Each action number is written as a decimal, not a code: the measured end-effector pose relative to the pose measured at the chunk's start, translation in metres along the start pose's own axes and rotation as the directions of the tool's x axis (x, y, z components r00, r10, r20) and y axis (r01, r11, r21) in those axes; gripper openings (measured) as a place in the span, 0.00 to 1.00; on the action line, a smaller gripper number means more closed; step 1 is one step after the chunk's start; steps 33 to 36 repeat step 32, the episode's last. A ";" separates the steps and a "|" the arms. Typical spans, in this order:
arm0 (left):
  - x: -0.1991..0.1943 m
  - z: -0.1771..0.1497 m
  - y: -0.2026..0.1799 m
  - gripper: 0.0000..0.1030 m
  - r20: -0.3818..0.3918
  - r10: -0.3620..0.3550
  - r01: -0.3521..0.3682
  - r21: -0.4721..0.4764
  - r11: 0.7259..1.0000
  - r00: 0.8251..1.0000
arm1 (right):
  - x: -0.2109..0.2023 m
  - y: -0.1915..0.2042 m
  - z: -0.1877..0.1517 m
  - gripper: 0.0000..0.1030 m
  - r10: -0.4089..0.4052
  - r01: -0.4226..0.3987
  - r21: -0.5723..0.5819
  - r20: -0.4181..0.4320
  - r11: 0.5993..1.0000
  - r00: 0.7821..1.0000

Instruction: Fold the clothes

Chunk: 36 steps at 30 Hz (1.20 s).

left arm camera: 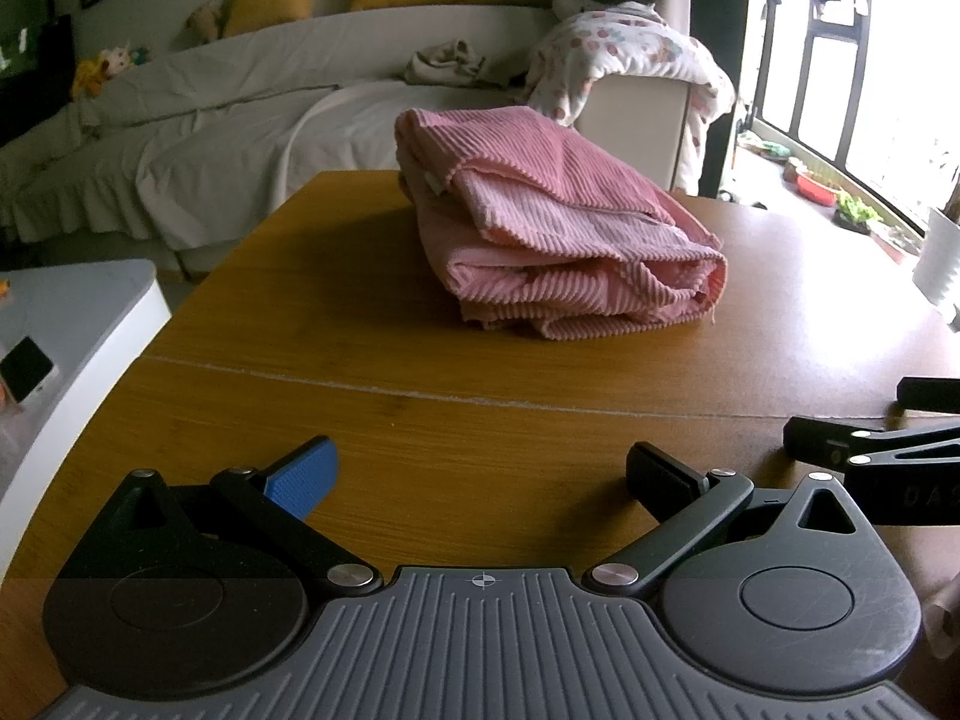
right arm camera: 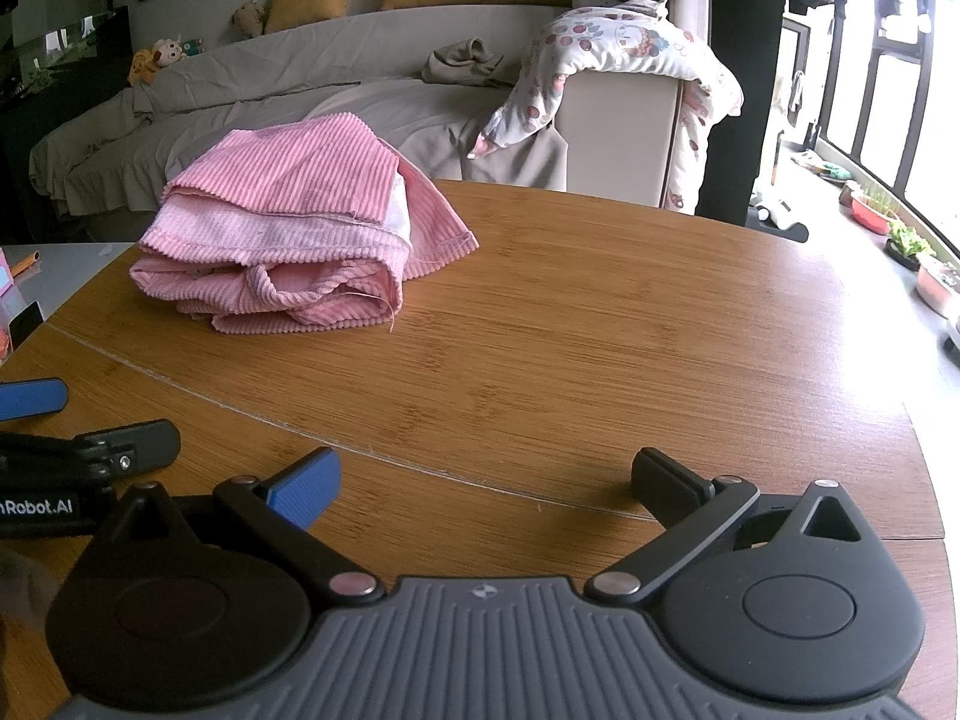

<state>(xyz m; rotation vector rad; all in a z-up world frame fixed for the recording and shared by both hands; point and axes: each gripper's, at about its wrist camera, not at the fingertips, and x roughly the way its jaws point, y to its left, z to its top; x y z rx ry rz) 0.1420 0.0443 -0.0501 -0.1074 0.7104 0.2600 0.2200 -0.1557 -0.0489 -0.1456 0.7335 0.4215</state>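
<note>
A pink corduroy garment (left arm camera: 558, 228) lies folded in a thick bundle on the round wooden table (left arm camera: 420, 360), toward its far side. In the right wrist view the same garment (right arm camera: 300, 240) sits at the far left. My left gripper (left arm camera: 480, 477) is open over bare wood, well short of the bundle, nothing between its fingers. My right gripper (right arm camera: 486, 477) is also open and empty, near the table's front. Each wrist view catches the other gripper at its edge: the right gripper (left arm camera: 888, 420) and the left gripper (right arm camera: 78, 420), side by side.
A grey-covered sofa (right arm camera: 270, 96) with yellow cushions stands behind the table, a patterned blanket (right arm camera: 630, 42) over its arm. A white side table (left arm camera: 78, 312) with a phone is at the left. Plant pots (right arm camera: 900, 228) line the window on the right.
</note>
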 end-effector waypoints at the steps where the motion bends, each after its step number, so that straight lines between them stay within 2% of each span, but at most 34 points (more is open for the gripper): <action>1: 0.000 0.000 0.000 1.00 0.001 -0.001 0.001 -0.001 1.000 1.000 | 0.000 0.000 0.000 1.00 0.000 0.000 0.000 0.000 1.000 1.000; 14: -0.001 0.000 0.002 1.00 0.007 -0.010 0.010 -0.017 1.000 1.000 | 0.000 0.000 0.000 1.00 -0.001 0.001 0.001 0.000 1.000 1.000; 27: -0.003 -0.002 0.000 1.00 -0.003 -0.002 0.002 0.013 1.000 1.000 | 0.000 0.002 0.000 1.00 -0.017 0.017 0.008 -0.001 1.000 1.000; 29: -0.004 -0.002 0.003 1.00 0.001 -0.012 0.012 0.004 1.000 1.000 | 0.000 0.001 0.000 1.00 -0.018 0.018 0.008 -0.001 1.000 1.000; 32: -0.009 -0.002 0.012 1.00 0.030 -0.076 0.077 -0.038 0.996 0.997 | 0.000 0.003 0.000 1.00 -0.023 0.023 0.010 -0.004 1.000 1.000; 36: -0.009 -0.002 0.012 1.00 0.030 -0.076 0.077 -0.038 0.996 0.997 | 0.000 0.003 0.000 1.00 -0.023 0.023 0.010 -0.004 1.000 1.000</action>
